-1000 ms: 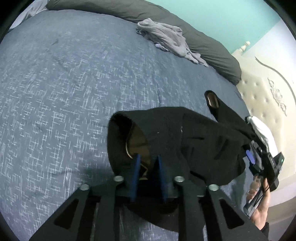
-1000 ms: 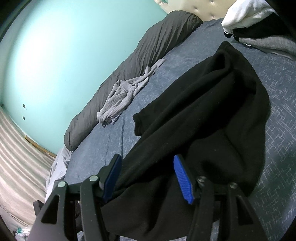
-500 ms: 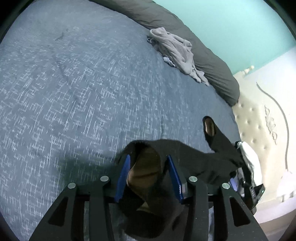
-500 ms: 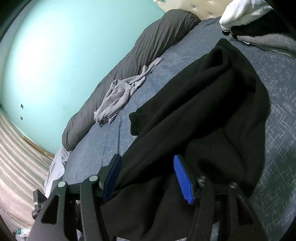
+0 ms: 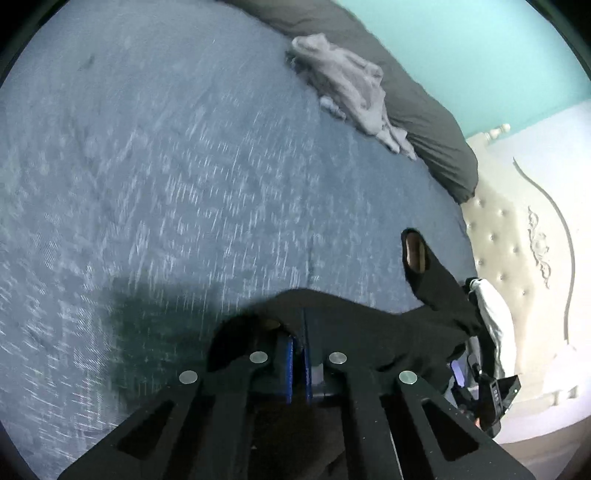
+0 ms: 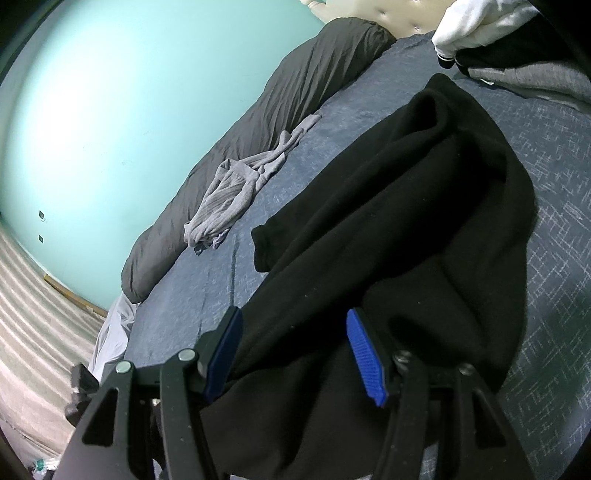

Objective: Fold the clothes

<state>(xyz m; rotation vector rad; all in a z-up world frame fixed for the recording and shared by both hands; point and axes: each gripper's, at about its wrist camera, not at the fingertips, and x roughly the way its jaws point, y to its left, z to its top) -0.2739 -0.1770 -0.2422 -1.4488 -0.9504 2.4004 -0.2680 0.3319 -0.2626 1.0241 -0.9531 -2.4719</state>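
A black garment (image 6: pixel 406 221) lies bunched on the blue bed cover (image 6: pixel 554 266), one sleeve cuff (image 6: pixel 262 247) pointing left. In the left wrist view the same black garment (image 5: pixel 369 332) stretches to the right, its other cuff (image 5: pixel 415 254) standing open. My left gripper (image 5: pixel 299 332) is shut on a thin edge of the black cloth, blue pads almost together. My right gripper (image 6: pixel 295 325) is open over the garment. Black cloth fills the gap, but the ribbed right pad (image 6: pixel 365 362) is bare.
A crumpled grey garment (image 5: pixel 351 85) lies at the far side against a long dark grey bolster (image 5: pixel 424 110). A stack of white, black and grey clothes (image 6: pixel 476 22) sits near the tufted cream headboard (image 5: pixel 509 240). A teal wall lies beyond.
The left jaws widened around the garment's brown-lined opening, then shut on its edge. The left hand drew back, so the cloth sits lower in view. The right gripper has stayed still.
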